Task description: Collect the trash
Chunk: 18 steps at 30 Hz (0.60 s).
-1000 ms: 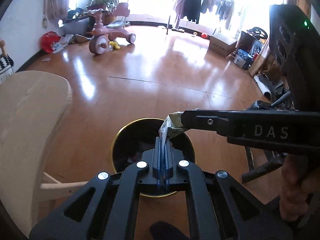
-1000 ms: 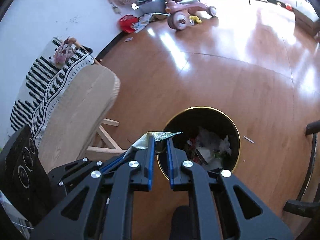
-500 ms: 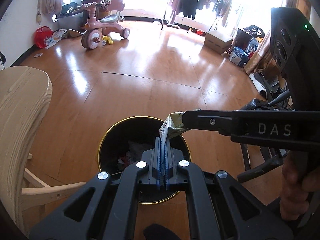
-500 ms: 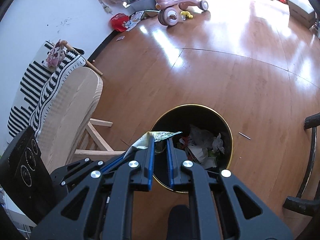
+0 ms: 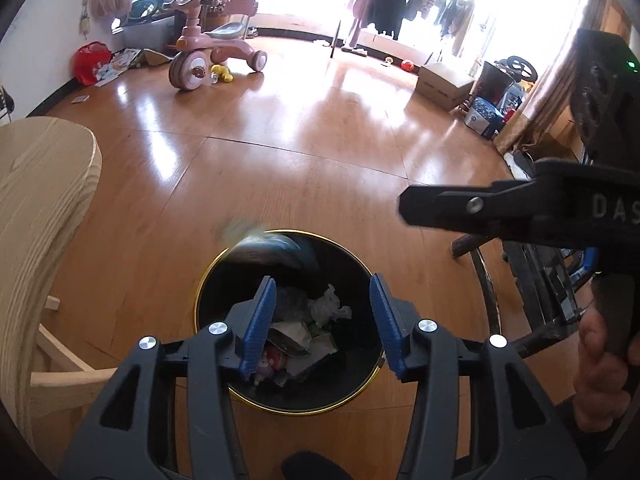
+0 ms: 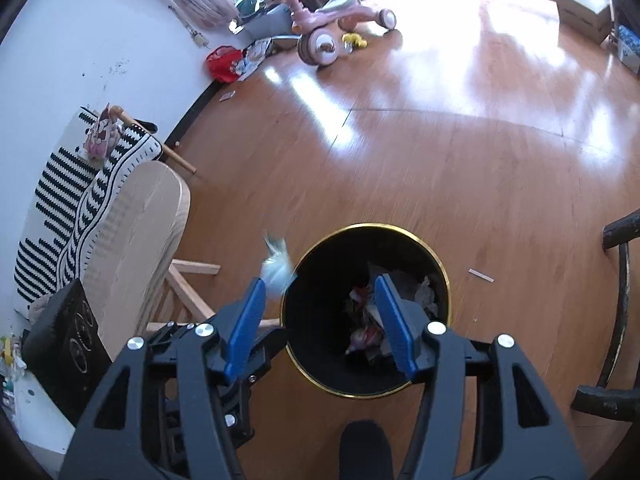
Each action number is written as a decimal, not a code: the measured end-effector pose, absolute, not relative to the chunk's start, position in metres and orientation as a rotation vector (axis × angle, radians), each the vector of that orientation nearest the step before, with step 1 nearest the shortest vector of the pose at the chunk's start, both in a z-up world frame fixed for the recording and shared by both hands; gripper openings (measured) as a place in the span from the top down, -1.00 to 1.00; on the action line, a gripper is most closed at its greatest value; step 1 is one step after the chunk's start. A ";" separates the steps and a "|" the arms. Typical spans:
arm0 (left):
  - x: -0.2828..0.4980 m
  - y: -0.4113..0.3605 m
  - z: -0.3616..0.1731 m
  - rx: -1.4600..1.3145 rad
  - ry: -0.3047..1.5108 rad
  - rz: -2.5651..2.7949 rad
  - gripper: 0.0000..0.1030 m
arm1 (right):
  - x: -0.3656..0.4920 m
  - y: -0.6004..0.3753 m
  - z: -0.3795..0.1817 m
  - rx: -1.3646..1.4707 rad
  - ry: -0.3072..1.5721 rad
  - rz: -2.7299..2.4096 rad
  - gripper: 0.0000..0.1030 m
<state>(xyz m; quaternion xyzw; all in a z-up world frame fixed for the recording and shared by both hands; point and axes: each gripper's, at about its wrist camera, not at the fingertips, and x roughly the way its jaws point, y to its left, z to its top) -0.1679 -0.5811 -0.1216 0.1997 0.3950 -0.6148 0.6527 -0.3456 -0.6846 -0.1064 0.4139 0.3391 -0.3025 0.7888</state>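
Observation:
A black trash bin with a gold rim (image 5: 210, 272) (image 6: 442, 268) stands on the wood floor and holds crumpled paper and wrappers (image 5: 308, 328). My left gripper (image 5: 322, 322) is open and empty above the bin. My right gripper (image 6: 320, 320) is open and empty above the bin's left edge; it also shows in the left wrist view (image 5: 404, 206) at the right. A crumpled wrapper (image 6: 276, 266) is a falling blur at the bin's left rim, and it shows blurred in the left wrist view (image 5: 248, 234) at the far rim.
A pale wooden chair (image 5: 36, 208) (image 6: 140, 240) stands left of the bin. A dark metal chair frame (image 6: 616, 312) is to the right. A small stick (image 6: 481, 275) lies on the floor. A pink tricycle (image 5: 208, 56) and boxes (image 5: 444, 80) are far off.
Both grippers have opened and let go of the wrapper, which now drops toward the bin. The right gripper has drawn back to the right in the left wrist view.

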 end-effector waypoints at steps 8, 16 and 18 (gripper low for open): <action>-0.171 -0.581 -0.123 0.438 0.906 -1.408 -0.23 | -0.347 -0.683 -0.106 0.896 0.717 -0.652 -0.11; -0.174 -0.579 -0.120 0.447 0.890 -1.404 -0.47 | -0.348 -0.683 -0.104 0.900 0.707 -0.656 -0.21; -0.172 -0.577 -0.118 0.443 0.887 -1.392 -0.59 | -0.347 -0.682 -0.102 0.896 0.702 -0.656 -0.25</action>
